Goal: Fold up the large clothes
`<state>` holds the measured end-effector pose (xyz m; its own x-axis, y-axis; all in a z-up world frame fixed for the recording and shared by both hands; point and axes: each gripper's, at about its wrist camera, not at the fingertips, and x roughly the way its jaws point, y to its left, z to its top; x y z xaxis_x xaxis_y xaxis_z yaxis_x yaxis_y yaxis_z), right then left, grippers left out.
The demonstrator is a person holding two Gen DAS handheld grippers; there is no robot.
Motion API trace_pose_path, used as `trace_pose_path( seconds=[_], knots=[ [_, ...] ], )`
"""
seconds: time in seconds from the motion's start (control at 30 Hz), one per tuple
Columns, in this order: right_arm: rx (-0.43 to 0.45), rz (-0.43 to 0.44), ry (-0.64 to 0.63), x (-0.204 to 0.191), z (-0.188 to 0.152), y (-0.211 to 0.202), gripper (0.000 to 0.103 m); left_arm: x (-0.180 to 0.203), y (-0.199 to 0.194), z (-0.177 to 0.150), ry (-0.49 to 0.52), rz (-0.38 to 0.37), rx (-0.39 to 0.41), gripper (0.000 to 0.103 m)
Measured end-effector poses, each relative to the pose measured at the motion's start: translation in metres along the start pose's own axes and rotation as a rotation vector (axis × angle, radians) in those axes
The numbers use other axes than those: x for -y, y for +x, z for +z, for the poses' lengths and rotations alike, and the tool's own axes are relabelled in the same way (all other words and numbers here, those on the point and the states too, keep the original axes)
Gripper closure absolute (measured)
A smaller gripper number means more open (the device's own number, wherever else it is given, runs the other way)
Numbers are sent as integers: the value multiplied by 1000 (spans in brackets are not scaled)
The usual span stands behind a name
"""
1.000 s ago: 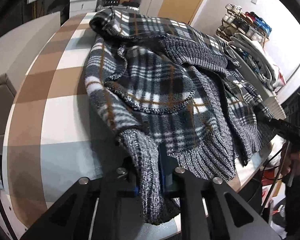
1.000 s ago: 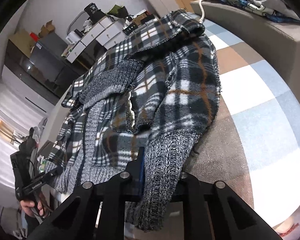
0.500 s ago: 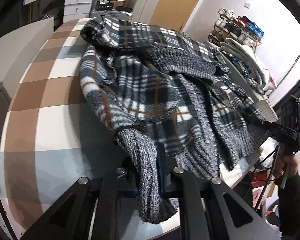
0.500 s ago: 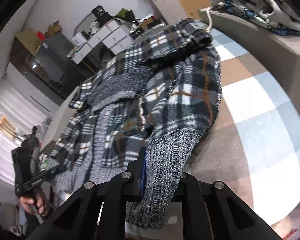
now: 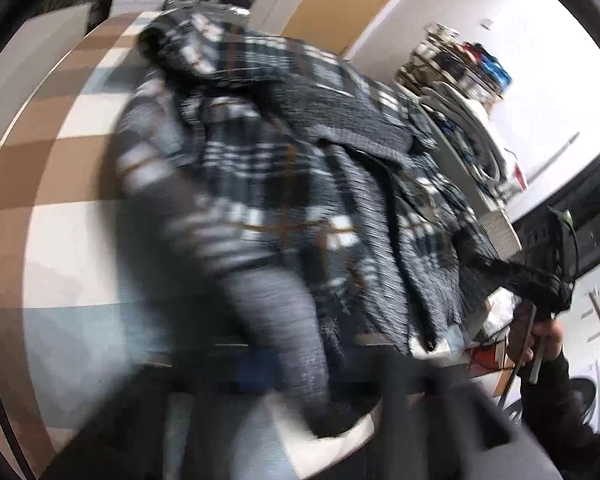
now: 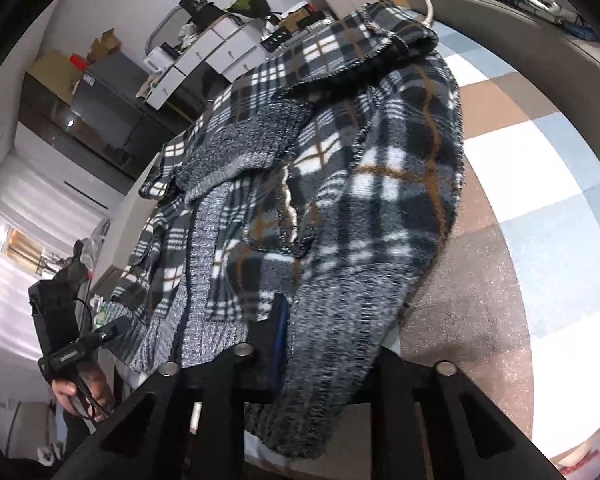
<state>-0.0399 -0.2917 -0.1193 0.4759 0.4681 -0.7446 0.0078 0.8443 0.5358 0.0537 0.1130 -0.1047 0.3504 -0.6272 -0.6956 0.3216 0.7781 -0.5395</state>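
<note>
The plaid fleece jacket point(image 6: 340, 152) lies spread on the checked table point(image 6: 540, 184), its knit cuffs at the near edge. The left gripper point(image 5: 300, 380) has just been closing and, like the right gripper point(image 6: 312, 356), is clamped on a cuff.

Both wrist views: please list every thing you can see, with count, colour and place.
Jacket: one, grey, black and white plaid fleece with grey knit parts, spread on the table.
Knit cuffs: two, grey, one in each gripper at the near table edge.
Table: one, brown, white and pale blue checks, under the jacket.
Drawer cabinet: one, white, by the far wall.
Clothes pile: one, mixed colours, beyond the table.
Left gripper: one, black, blurred, shut on a cuff, jaws have just been closing.
Right gripper: one, black, shut on the other cuff.
</note>
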Motion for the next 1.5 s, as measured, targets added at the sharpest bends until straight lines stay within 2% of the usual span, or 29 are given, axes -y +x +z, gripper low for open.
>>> trace_pose_path(
  seconds=[0.1, 0.27, 0.4, 0.5, 0.67, 0.77, 0.83, 1.0, 1.1, 1.27, 1.33, 1.4, 1.5],
  knots=[
    [29, 22, 32, 7, -1, -10, 92, -24, -7, -2, -127, -96, -10, 97],
    [86, 45, 80, 17, -6, -35, 93, -21, -27, -16, -106, -100, 15, 98],
    [77, 74, 118, 21, -11, -43, 93, -21, -40, -17, -121, -183, 17, 98],
    [83, 102, 103, 13, -2, -50, 93, -20, -45, 7, -131, -231, 18, 98],
    [80, 168, 107, -6, 45, -56, 93, -11, -43, 62, -136, -271, -2, 98],
    [86, 192, 107, -16, 83, -57, 93, -11, -38, 96, -172, -221, -53, 98],
    [81, 202, 121, -19, 106, -55, 93, -12, -34, 121, -200, -261, -81, 98],
    [22, 173, 154, -19, 175, -32, 93, -29, -21, 167, -291, -299, -108, 98],
    [-30, 153, 207, -11, 214, -12, 93, -47, -8, 193, -353, -280, -110, 98],
    [-137, 77, 309, 14, 265, 35, 93, -77, 10, 216, -441, -243, -121, 98],
    [-190, 60, 362, 30, 276, 56, 93, -86, 16, 219, -467, -255, -137, 98],
    [-226, 64, 431, 47, 285, 76, 93, -91, 25, 225, -481, -257, -156, 98],
    [-264, 85, 507, 67, 295, 97, 92, -100, 31, 229, -513, -298, -197, 98]
  ],
)
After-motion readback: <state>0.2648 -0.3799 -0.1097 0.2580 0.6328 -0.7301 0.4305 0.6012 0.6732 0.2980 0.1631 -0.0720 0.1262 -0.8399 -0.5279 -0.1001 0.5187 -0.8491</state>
